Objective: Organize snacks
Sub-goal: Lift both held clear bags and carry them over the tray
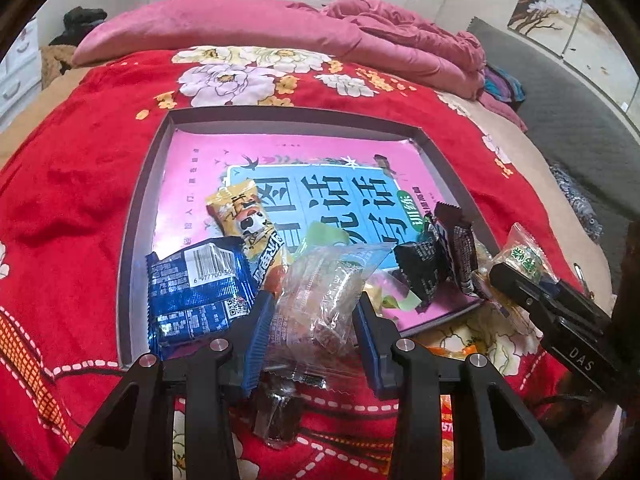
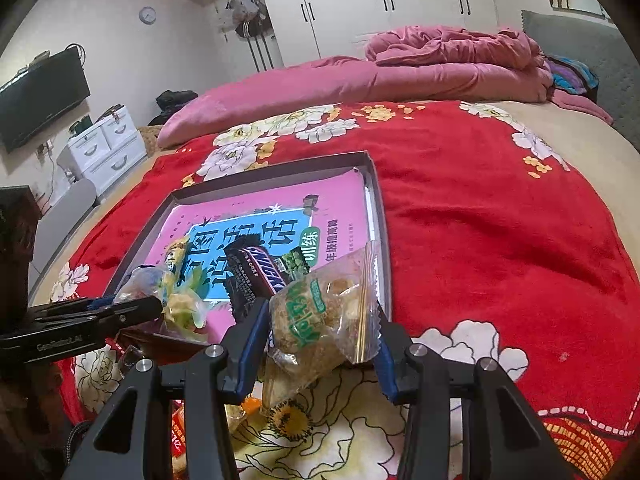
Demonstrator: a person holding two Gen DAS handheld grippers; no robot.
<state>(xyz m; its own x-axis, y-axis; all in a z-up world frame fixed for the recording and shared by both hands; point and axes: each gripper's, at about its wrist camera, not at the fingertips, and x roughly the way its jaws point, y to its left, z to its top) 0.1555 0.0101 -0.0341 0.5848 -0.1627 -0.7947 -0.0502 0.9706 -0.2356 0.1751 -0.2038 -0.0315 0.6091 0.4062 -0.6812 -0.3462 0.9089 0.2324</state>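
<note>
Each claw grips a clear snack bag (image 1: 320, 300), green-lettered on the right (image 2: 320, 320), near a Snickers bar (image 2: 260, 268).

A bed (image 2: 480, 240) fills the room, covered by a red blanket (image 1: 80, 184) with white flowers. A pink quilt (image 2: 452, 60) lies bunched at its far edge. Behind stand white wardrobes (image 2: 360, 4) with dark handles. On the left wall hang a television (image 2: 40, 96) and a round clock (image 2: 147, 15), above a white drawer chest (image 2: 106, 148). A grey padded headboard (image 1: 560, 92) runs along the right.
</note>
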